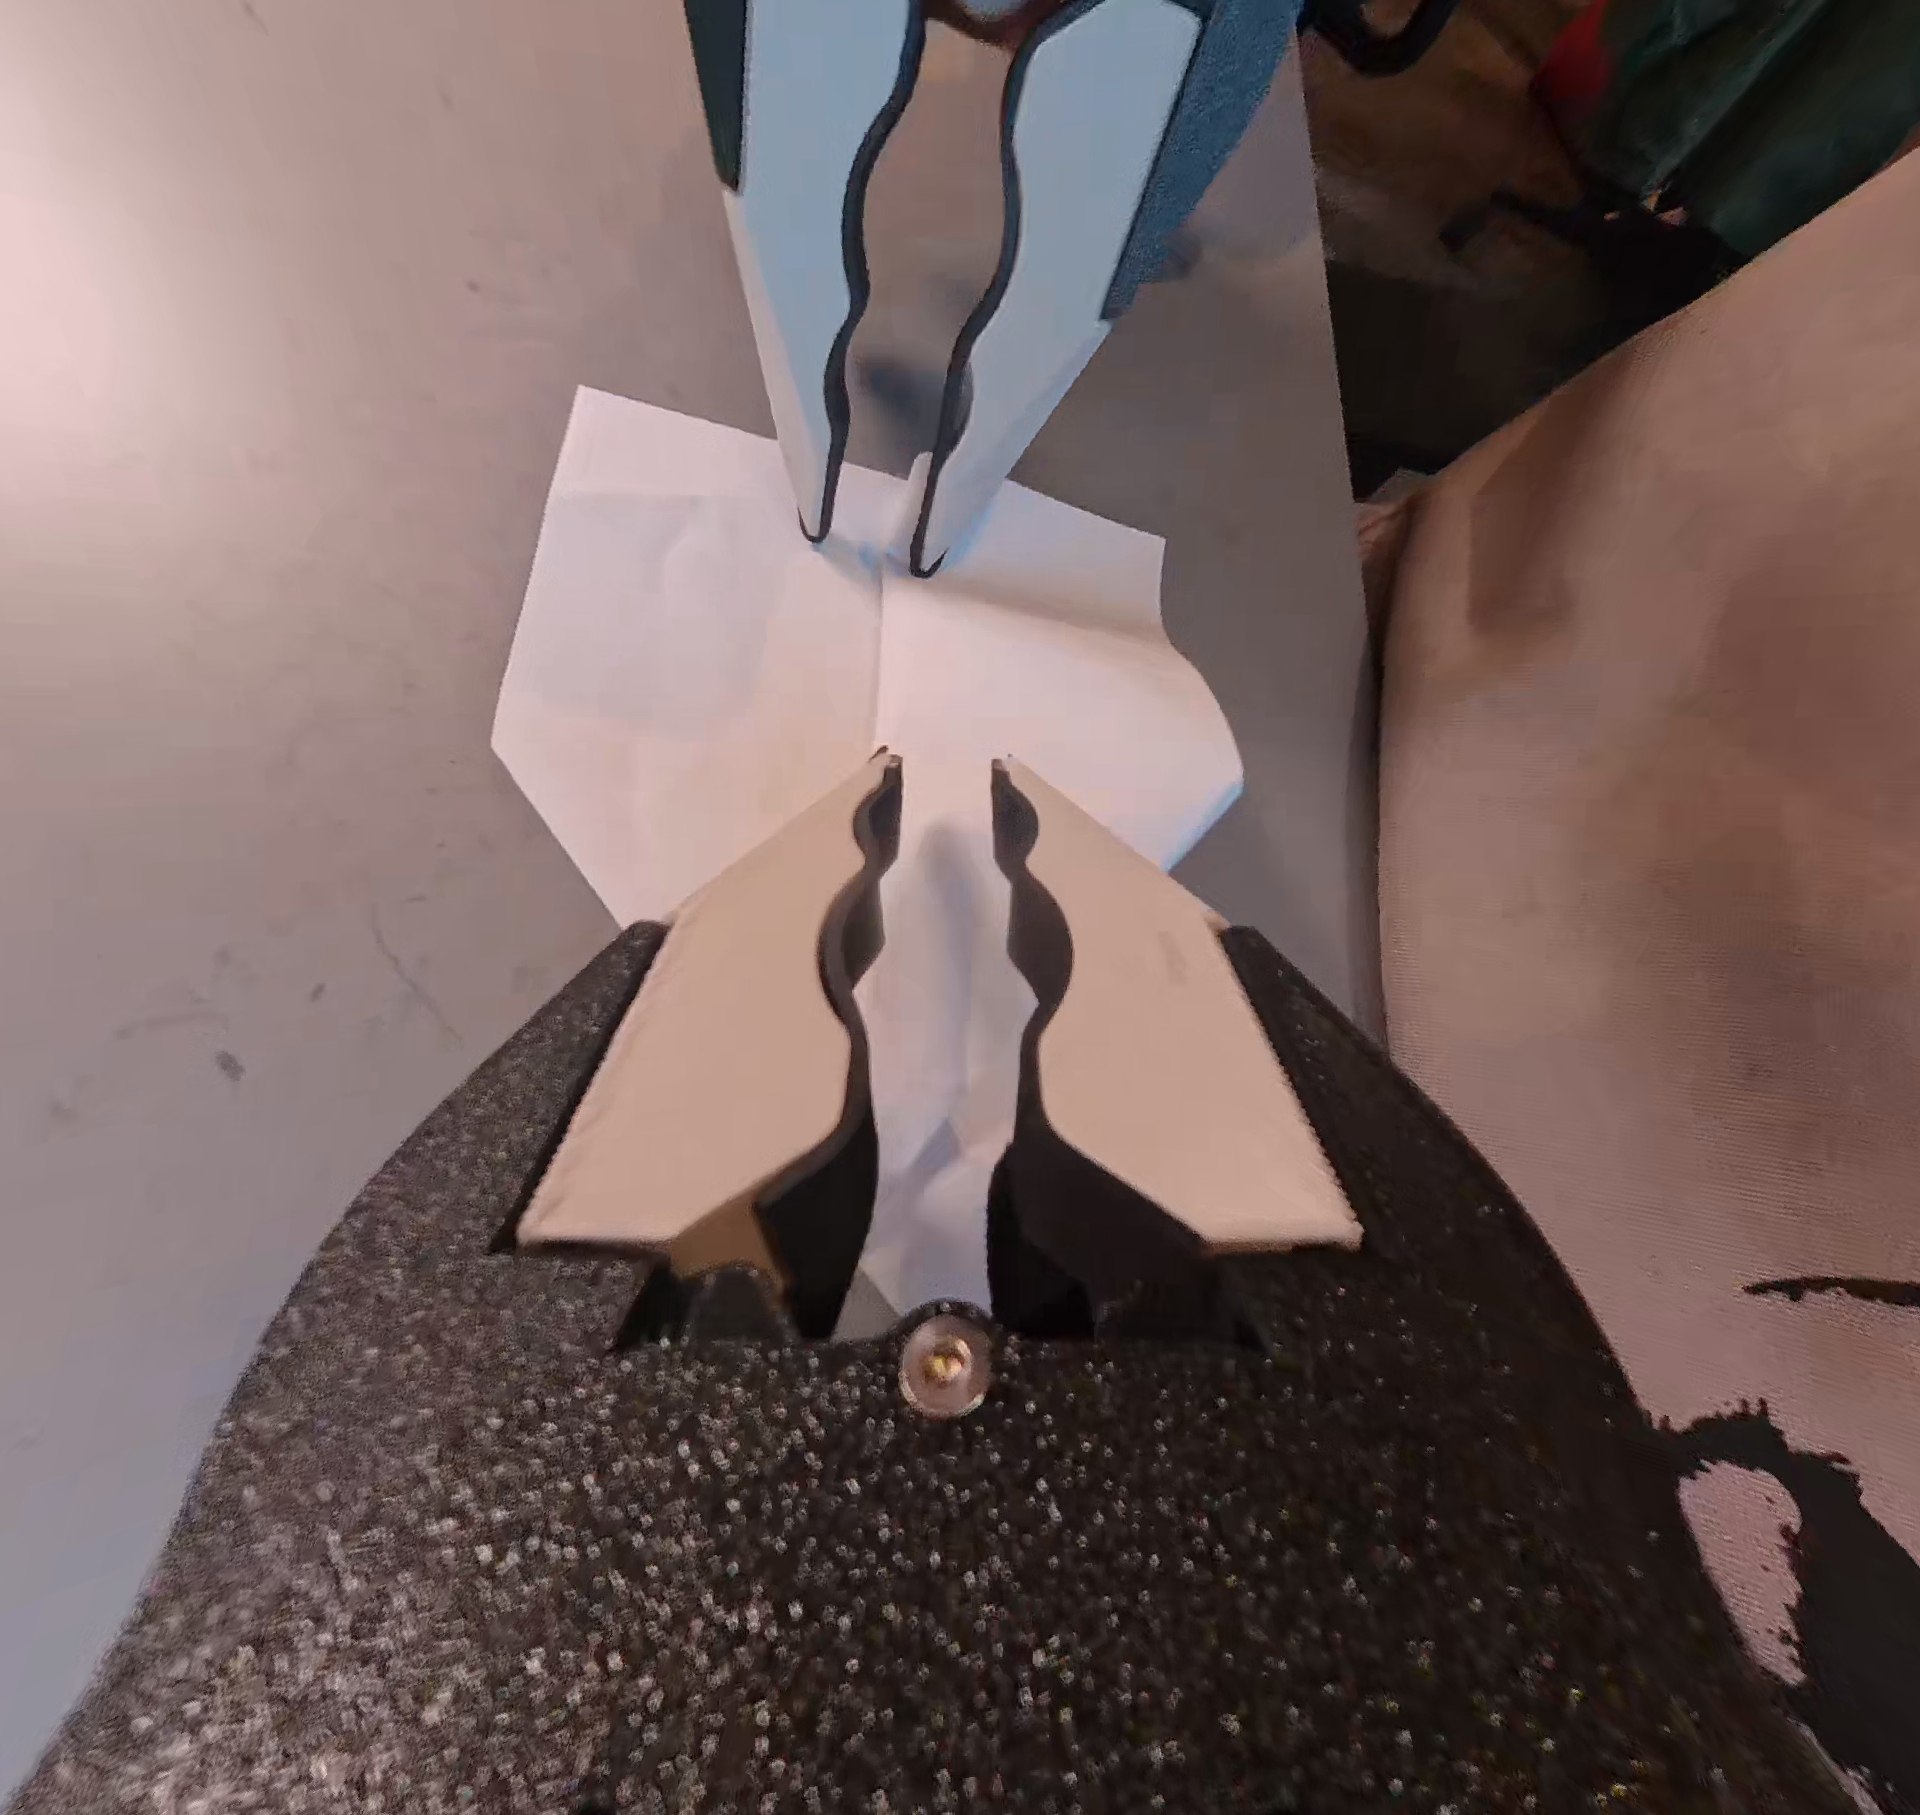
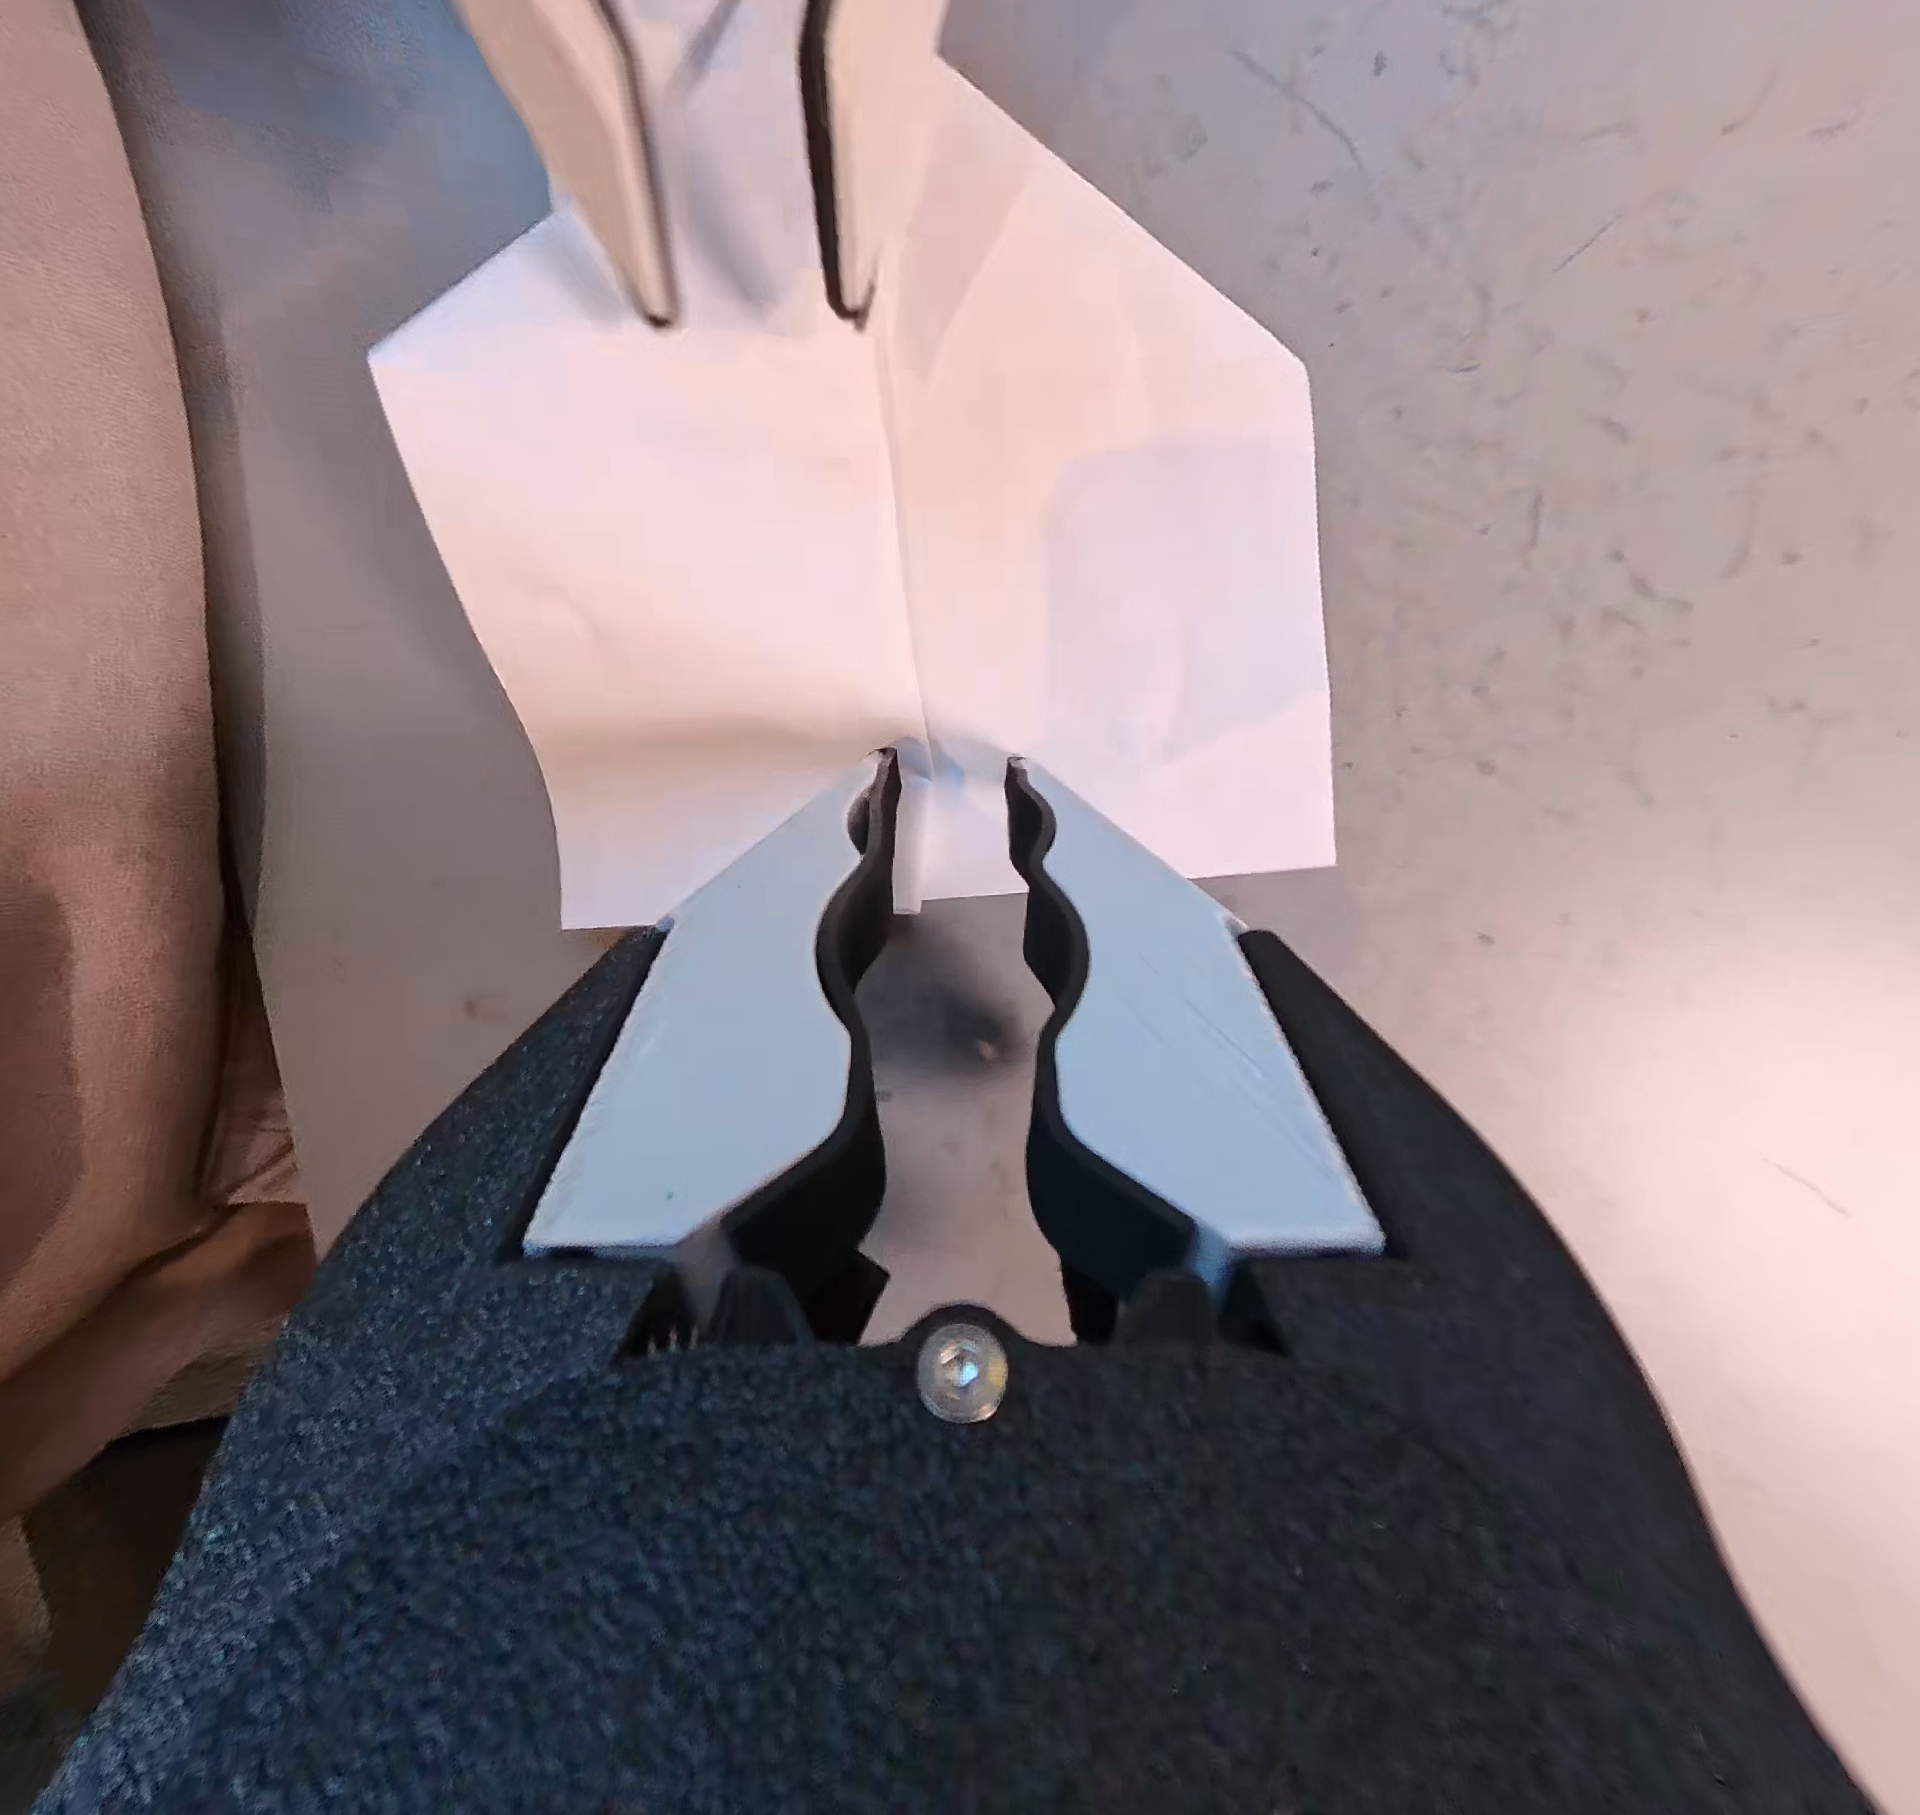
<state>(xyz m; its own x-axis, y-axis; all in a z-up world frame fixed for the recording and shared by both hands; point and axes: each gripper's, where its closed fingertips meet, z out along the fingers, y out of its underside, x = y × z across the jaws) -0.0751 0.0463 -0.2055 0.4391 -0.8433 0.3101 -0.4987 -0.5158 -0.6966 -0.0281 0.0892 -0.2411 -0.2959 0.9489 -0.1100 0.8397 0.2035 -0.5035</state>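
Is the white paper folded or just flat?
Folded. The white paper has slanted corners meeting in a point and a crease down its middle, lying on the table.

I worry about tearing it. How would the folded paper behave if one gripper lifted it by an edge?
The paper looks thin and light, so it would probably droop. Its centre crease may stiffen it slightly lengthwise. On the smooth table it likely slides when pushed.

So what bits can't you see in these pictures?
- Left wrist view: the near end of the white paper lies under the left gripper.
- Right wrist view: the paper's far end goes behind the left gripper's fingers.
- Left wrist view: dark, blurred clutter past the table edge.
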